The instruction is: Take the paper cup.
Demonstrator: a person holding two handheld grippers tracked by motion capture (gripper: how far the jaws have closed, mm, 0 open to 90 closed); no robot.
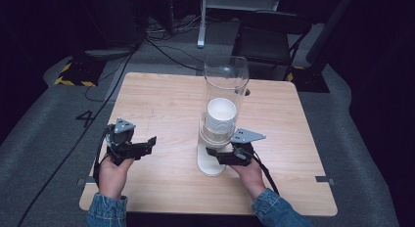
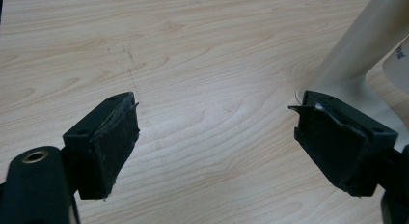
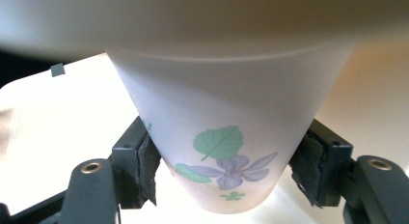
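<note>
1. Cup: a white paper cup with a violet flower and green leaves printed on it. It sits between the jaws of the right gripper, narrow end toward the camera. It hangs from the underside of the dispenser, just above the gripper.
2. Right gripper: its jaws are clamped on the cup, one pad pressing each side of the lower wall. In the high view the right gripper points at the foot of the dispenser, roughly level with the table.
3. Dispenser: a clear upright tube on a white base, with a stack of white cups inside, directly ahead of the right gripper.
4. Right hand: wrapped round the gripper body from behind, denim sleeve at the wrist, forearm entering from the lower edge.
5. Left gripper: jaws wide apart with nothing between them, only bare table beneath. The dispenser's white base lies just beyond its right-hand jaw. In the high view the left gripper sits well apart from the right one, angled toward the dispenser.
6. Left hand: gripping the gripper body, resting low over the table, denim cuff visible.
7. Table: light wood grain, square.
8. Room: grey carpet, a dark chair beyond the table, cables on the floor.
</note>
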